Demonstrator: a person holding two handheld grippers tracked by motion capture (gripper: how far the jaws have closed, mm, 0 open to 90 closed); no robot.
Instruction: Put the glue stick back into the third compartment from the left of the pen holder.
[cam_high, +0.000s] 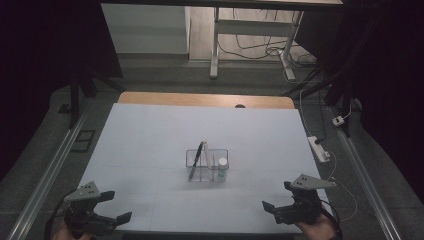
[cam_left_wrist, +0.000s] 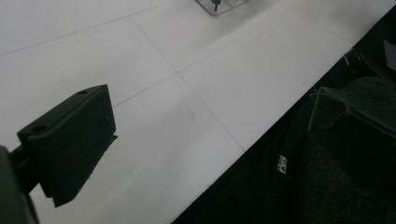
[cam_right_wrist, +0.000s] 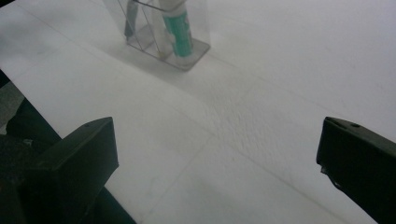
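Observation:
A clear plastic organizer (cam_high: 207, 165) stands at the middle of the white table (cam_high: 150, 135). A black pen (cam_high: 197, 160) leans in its left compartment and a white-capped green tube (cam_high: 222, 167) stands in its right one. My left gripper (cam_high: 116, 206) rests open at the near left corner, far from the organizer. My right gripper (cam_high: 277, 196) is open at the near right corner. In the right gripper view the gripper (cam_right_wrist: 217, 172) has its jaws wide apart with nothing between them, and the organizer (cam_right_wrist: 187, 51), tube (cam_right_wrist: 180, 32) and pen (cam_right_wrist: 130, 21) lie ahead. One left finger (cam_left_wrist: 70, 144) hangs over bare table.
A wooden table edge (cam_high: 205, 100) shows behind the white sheet. A white power strip (cam_high: 319, 148) and cables lie on the floor to the right. The person's dark clothing (cam_left_wrist: 327, 163) borders the table's near edge. A metal rail (cam_high: 45, 180) runs along the left.

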